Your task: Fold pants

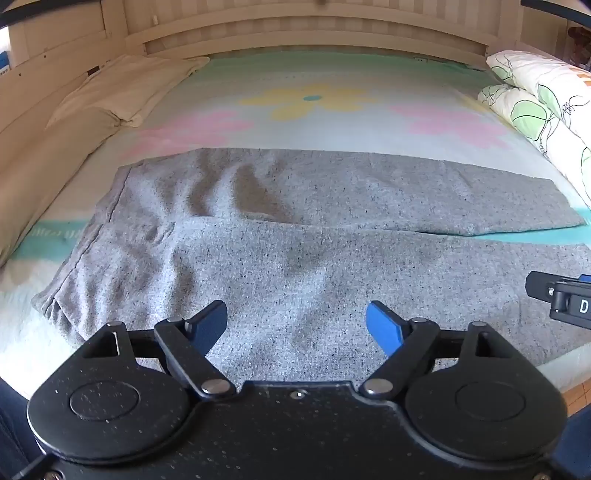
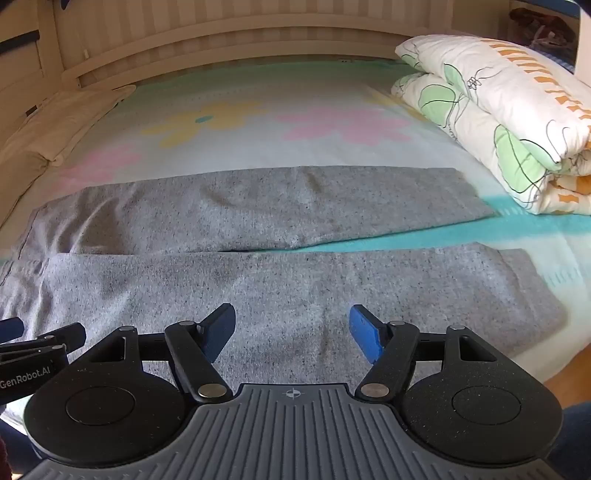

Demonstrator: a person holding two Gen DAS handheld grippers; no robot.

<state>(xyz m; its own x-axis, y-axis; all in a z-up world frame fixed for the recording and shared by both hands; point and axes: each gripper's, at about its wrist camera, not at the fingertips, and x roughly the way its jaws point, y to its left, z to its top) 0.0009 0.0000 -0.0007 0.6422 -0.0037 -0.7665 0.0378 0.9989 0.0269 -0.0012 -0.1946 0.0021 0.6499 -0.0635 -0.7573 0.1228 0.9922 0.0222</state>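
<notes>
Grey pants (image 1: 303, 236) lie flat on the bed, waistband at the left, both legs stretched to the right with a narrow gap between them. They also show in the right wrist view (image 2: 280, 273). My left gripper (image 1: 297, 325) is open and empty, hovering over the near leg close to the hip. My right gripper (image 2: 293, 330) is open and empty, over the near leg further right. The right gripper's body shows at the right edge of the left wrist view (image 1: 561, 299); the left gripper's body shows at the left edge of the right wrist view (image 2: 33, 354).
The bed sheet (image 1: 314, 107) has a pastel flower print. A beige pillow (image 1: 122, 88) lies at the far left. A folded floral duvet (image 2: 498, 118) sits at the far right. A wooden headboard (image 1: 295, 33) closes the far side. The near bed edge (image 2: 554, 373) drops to a wooden floor.
</notes>
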